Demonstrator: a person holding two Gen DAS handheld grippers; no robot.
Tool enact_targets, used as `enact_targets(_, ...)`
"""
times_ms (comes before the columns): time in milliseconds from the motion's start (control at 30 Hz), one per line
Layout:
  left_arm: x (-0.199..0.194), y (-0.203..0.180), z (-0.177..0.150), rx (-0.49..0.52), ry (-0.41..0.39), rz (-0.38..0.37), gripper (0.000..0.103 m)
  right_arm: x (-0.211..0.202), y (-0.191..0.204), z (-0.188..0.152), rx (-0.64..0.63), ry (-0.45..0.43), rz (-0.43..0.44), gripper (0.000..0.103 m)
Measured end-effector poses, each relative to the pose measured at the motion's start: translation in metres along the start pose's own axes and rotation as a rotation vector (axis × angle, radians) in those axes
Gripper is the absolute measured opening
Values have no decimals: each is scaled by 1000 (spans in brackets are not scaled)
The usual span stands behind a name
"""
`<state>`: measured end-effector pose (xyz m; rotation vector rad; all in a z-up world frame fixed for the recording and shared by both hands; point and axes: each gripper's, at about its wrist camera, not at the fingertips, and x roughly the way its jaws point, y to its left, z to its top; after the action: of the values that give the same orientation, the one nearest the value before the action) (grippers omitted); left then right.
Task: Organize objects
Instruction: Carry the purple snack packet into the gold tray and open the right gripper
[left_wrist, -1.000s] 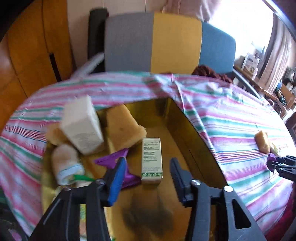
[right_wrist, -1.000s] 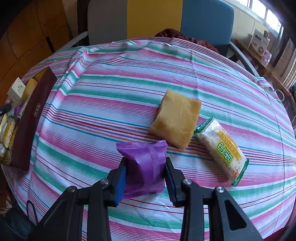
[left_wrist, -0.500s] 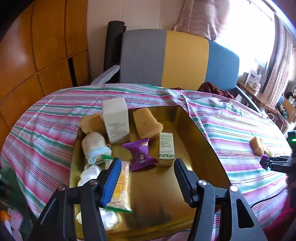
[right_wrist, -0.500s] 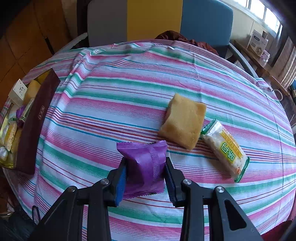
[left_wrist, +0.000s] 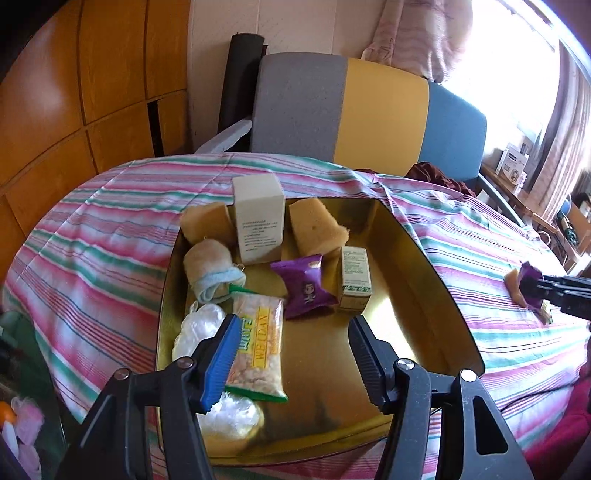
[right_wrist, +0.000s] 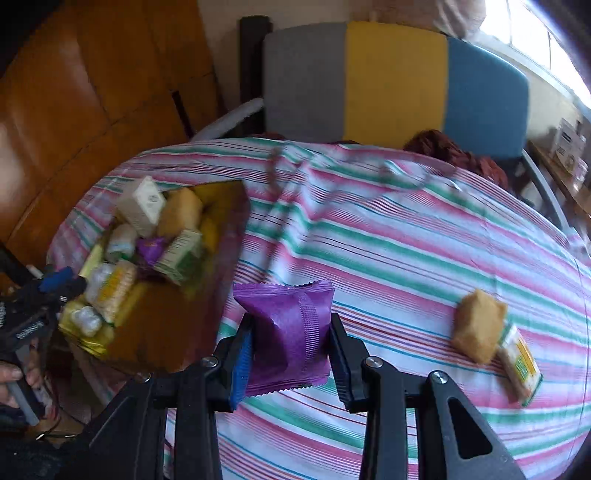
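Observation:
My right gripper (right_wrist: 291, 325) is shut on a purple snack packet (right_wrist: 284, 306), held above the striped tablecloth (right_wrist: 369, 240) just right of the gold tray (right_wrist: 225, 254). In the left wrist view my left gripper (left_wrist: 293, 325) hangs open over the tray (left_wrist: 424, 258) with nothing between its fingers. The tray holds a white box (left_wrist: 258, 218), two sponges (left_wrist: 316, 229), a small green-and-white box (left_wrist: 355, 273), another purple packet (left_wrist: 304, 288), a yellow snack bag (left_wrist: 258, 350) and a rolled cloth (left_wrist: 210, 266). The right gripper (left_wrist: 543, 291) shows at the far right.
On the cloth to the right lie a tan sponge (right_wrist: 478, 325) and a yellow-green snack bag (right_wrist: 521, 365). A grey, yellow and blue chair (left_wrist: 343, 107) stands behind the table. Wood panelling (left_wrist: 74, 110) fills the left. A hand (right_wrist: 14, 376) holds the left gripper.
My right gripper rose off the cloth with the purple packet and swung left toward the tray. My left gripper drew back from the tray, so more of it shows.

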<state>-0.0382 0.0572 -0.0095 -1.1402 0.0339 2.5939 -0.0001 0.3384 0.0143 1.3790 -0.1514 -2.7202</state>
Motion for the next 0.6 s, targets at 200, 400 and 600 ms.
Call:
enact_targets(200, -10, 29, -3, -69, -13, 16, 61, 21, 76, 14, -127, 15, 134, 37)
enact_targets(400, -19, 68, -11, -139, -8, 73, 61, 69, 139, 11, -227, 112, 207, 37)
enact_targets(600, -23, 91, -22, -185, 5, 100, 61, 108, 183, -1, -321, 219, 239, 37)
